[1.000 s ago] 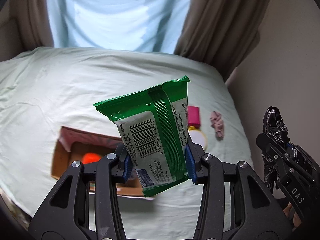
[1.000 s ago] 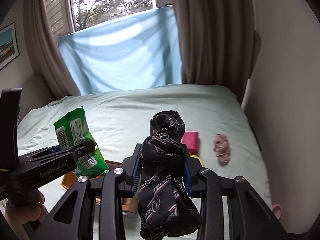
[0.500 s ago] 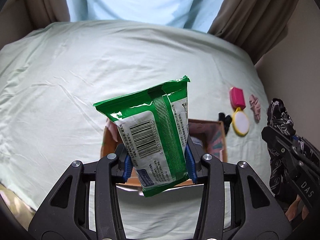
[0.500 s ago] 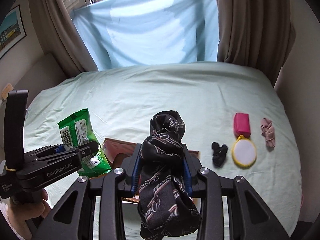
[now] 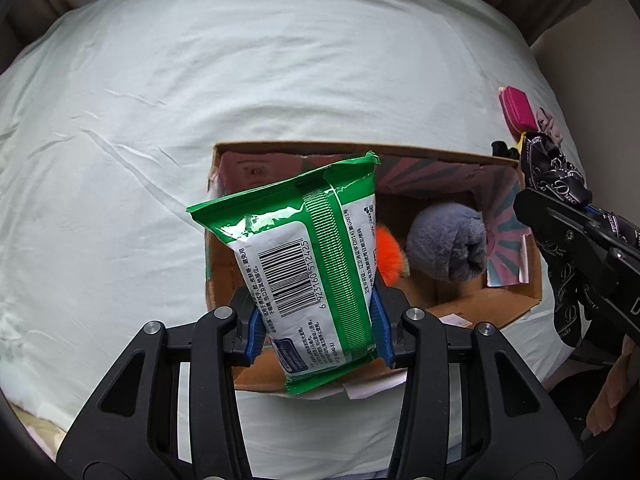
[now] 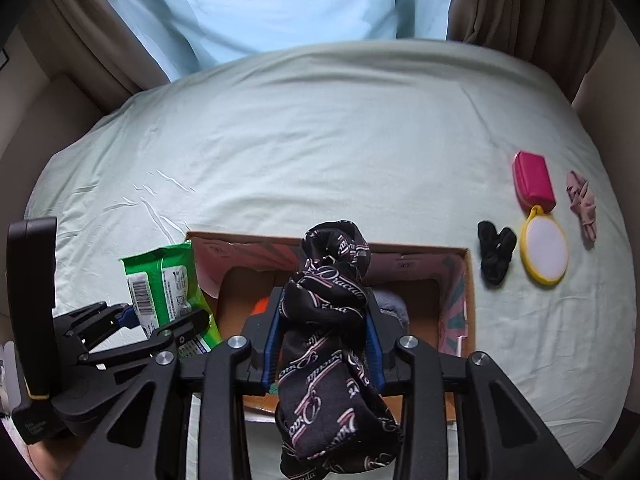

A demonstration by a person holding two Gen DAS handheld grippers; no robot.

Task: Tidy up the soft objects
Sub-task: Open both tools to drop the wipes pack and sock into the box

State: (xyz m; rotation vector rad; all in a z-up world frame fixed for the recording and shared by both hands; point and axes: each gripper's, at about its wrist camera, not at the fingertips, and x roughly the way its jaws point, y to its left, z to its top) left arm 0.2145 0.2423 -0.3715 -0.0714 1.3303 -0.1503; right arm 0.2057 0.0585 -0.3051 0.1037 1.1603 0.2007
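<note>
Both claws are loaded over the cardboard box [image 5: 516, 308] on the bed [image 5: 160, 128]. The left claw [image 5: 316, 320] is clamped on a green wipes pack [image 5: 296, 264], and the right claw [image 6: 324, 344] is pinching a black printed sock bundle [image 6: 332, 320]. Inside the box, a grey plush roll [image 5: 448, 240] sits at 3 o'clock of the pack (something orange beside it).

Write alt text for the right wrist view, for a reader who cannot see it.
The right gripper clamps a black patterned cloth above an open cardboard box on a pale green bed. At left, the left gripper holds a green wipes packet.
</note>
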